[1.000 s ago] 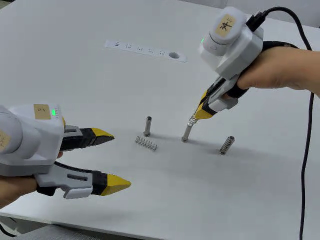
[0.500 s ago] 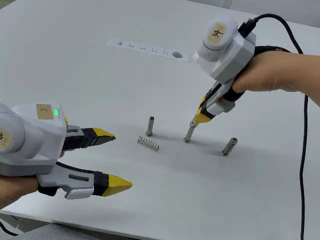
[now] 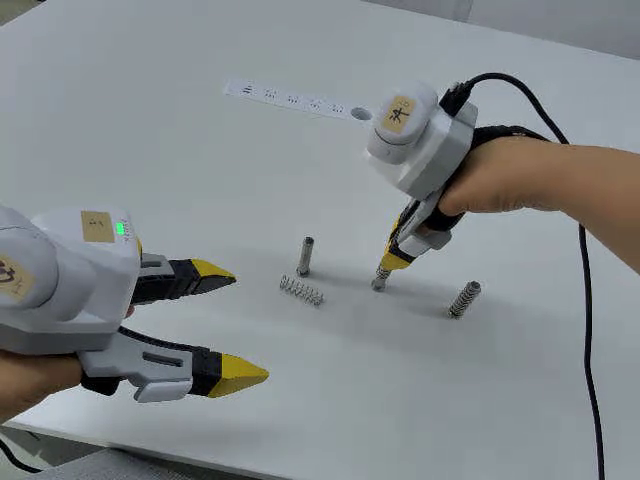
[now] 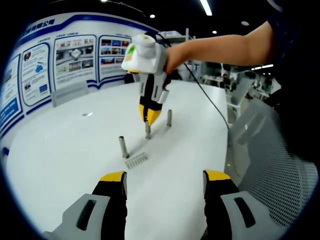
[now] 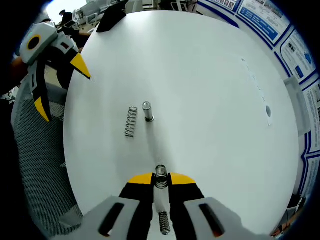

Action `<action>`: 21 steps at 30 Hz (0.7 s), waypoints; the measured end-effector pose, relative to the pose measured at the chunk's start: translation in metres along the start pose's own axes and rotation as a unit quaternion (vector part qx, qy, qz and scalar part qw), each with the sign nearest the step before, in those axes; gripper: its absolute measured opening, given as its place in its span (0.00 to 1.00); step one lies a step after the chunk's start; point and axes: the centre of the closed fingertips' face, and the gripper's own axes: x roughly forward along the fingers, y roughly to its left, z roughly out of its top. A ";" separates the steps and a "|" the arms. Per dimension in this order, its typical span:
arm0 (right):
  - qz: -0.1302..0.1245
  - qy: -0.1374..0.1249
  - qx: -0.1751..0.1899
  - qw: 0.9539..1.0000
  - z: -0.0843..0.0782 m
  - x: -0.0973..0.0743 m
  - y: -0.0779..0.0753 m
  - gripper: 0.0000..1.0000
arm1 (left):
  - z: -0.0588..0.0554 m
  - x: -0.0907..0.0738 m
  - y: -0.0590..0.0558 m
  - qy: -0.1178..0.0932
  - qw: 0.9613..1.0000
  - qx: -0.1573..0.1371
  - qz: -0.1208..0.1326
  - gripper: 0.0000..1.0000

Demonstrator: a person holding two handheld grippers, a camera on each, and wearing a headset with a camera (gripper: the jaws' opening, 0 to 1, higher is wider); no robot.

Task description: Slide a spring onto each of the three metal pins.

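Three metal pins stand on the white table [image 3: 150, 150]. The left pin [image 3: 305, 256] is bare, and a loose spring [image 3: 301, 290] lies flat just in front of it. My right gripper [image 3: 385, 266] points down at the middle pin [image 3: 378, 283], shut on a spring [image 5: 161, 175] that sits over that pin, low near its base. The right pin [image 3: 463, 298] carries a spring along its length. My left gripper [image 3: 232, 322] hovers open at the near left, with nothing between its jaws; in its own view [image 4: 165, 180] it faces the pins and the loose spring [image 4: 135, 160].
A white power strip [image 3: 295, 100] lies flat at the back of the table. A black cable [image 3: 590, 330] trails from the right gripper down the right side. A grey mesh chair back [image 4: 270, 165] stands beside the table edge.
My right gripper has gone down along the middle pin, taking the spring lower toward the table. The left gripper has stayed open in the same place.
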 end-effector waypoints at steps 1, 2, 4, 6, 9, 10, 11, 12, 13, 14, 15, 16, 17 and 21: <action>0.000 0.000 -0.001 1.000 0.000 0.002 0.001 0.12 | 0.000 0.000 0.000 0.000 1.000 0.000 0.000 0.63; 0.000 0.002 -0.001 1.000 0.000 0.004 0.002 0.12 | 0.000 0.000 0.000 0.000 1.000 0.000 0.000 0.63; 0.000 0.004 -0.003 1.000 -0.002 0.008 0.003 0.12 | 0.000 0.000 0.000 0.000 1.000 -0.001 0.000 0.63; 0.000 0.006 -0.004 1.000 -0.003 0.011 0.004 0.12 | 0.000 0.000 0.000 0.000 1.000 0.000 0.001 0.62; 0.004 0.007 -0.002 1.000 -0.005 0.015 0.006 0.12 | 0.000 0.000 0.000 -0.001 1.000 0.000 0.001 0.62; 0.004 0.006 -0.003 1.000 -0.006 0.015 0.007 0.12 | 0.000 0.000 0.000 -0.001 1.000 -0.001 0.002 0.62; 0.004 0.005 -0.004 1.000 -0.006 0.015 0.008 0.12 | 0.000 0.000 0.000 -0.001 1.000 -0.001 0.002 0.62; 0.003 0.005 -0.005 1.000 -0.006 0.014 0.007 0.12 | 0.000 0.000 0.000 -0.001 1.000 -0.001 0.002 0.62; 0.002 0.004 -0.006 1.000 -0.006 0.013 0.008 0.13 | 0.000 0.000 0.000 -0.001 1.000 -0.001 0.003 0.62; 0.000 0.000 -0.009 1.000 -0.004 0.010 0.008 0.14 | 0.000 0.000 0.000 -0.001 1.000 -0.001 0.003 0.62; -0.002 -0.004 -0.013 1.000 -0.002 0.008 0.008 0.15 | 0.000 0.000 0.000 -0.001 1.000 -0.001 0.003 0.62; -0.003 -0.008 -0.015 1.000 0.000 0.007 0.007 0.16 | 0.000 0.000 0.000 -0.001 1.000 -0.001 0.003 0.62; -0.004 -0.013 -0.015 1.000 0.002 0.006 0.007 0.16 | 0.000 0.000 0.000 -0.001 1.000 -0.001 0.003 0.62; -0.017 -0.023 -0.035 0.999 0.010 -0.009 0.011 0.17 | -0.001 0.000 0.000 0.000 1.000 -0.001 0.002 0.62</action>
